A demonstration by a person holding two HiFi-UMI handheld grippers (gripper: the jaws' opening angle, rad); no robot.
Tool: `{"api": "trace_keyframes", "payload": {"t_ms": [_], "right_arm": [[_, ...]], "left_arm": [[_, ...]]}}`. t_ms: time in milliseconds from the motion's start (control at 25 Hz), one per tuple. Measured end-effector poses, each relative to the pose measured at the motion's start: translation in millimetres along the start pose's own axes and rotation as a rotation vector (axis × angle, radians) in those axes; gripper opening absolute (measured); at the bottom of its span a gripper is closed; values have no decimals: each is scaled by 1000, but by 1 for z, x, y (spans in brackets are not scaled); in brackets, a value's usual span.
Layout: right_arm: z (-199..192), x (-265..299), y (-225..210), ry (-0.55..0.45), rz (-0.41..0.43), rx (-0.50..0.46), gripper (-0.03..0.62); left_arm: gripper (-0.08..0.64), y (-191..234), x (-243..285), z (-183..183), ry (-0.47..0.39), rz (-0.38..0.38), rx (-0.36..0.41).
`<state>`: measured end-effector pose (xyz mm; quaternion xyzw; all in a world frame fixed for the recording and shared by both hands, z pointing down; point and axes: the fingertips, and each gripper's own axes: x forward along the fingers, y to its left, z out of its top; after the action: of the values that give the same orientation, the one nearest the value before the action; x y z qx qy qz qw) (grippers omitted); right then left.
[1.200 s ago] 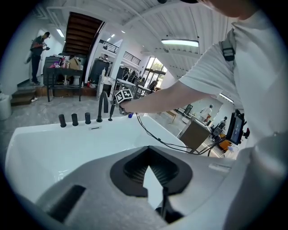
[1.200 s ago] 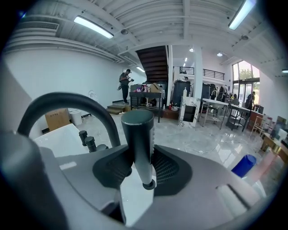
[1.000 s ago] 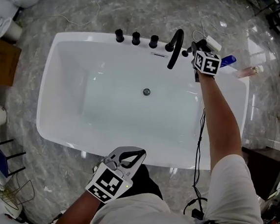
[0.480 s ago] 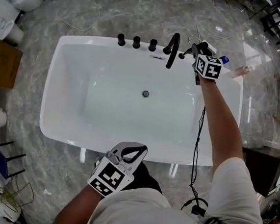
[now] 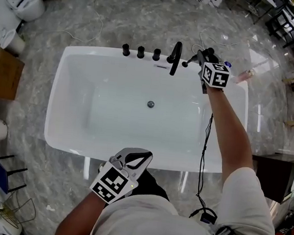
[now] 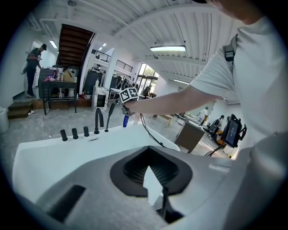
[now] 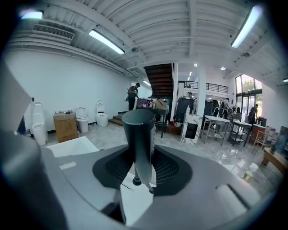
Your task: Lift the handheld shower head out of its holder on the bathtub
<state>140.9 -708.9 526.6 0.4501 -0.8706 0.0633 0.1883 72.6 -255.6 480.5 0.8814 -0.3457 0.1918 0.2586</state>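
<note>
Black and slim, the cylindrical shower head [image 7: 138, 130] sits clamped between the jaws of the right gripper [image 7: 143, 171]. This gripper has risen from the rim of the white oval bathtub [image 5: 61, 90] during the last second, so I judge the lift nearly complete. The black curved spout [image 5: 174, 57] and three black round knobs [image 5: 141, 52] stand near it. The left gripper [image 5: 142, 160] waits closed on nothing.

In the upper right of the frame my right gripper [image 5: 204, 56], clamped on the shower head [image 7: 138, 132], seems raised off the far rim of the bathtub [image 5: 54, 116]; from above I cannot be sure. The bathtub itself now sits lower and looks smaller.
</note>
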Motion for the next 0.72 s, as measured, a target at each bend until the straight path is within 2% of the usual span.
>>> {"api": "trace_keyframes", "payload": {"t_ms": [720], "right_arm": [[71, -91, 25, -109, 32, -54, 146]], "left_arm": [[6, -36, -27, 2, -14, -33, 45]]}}
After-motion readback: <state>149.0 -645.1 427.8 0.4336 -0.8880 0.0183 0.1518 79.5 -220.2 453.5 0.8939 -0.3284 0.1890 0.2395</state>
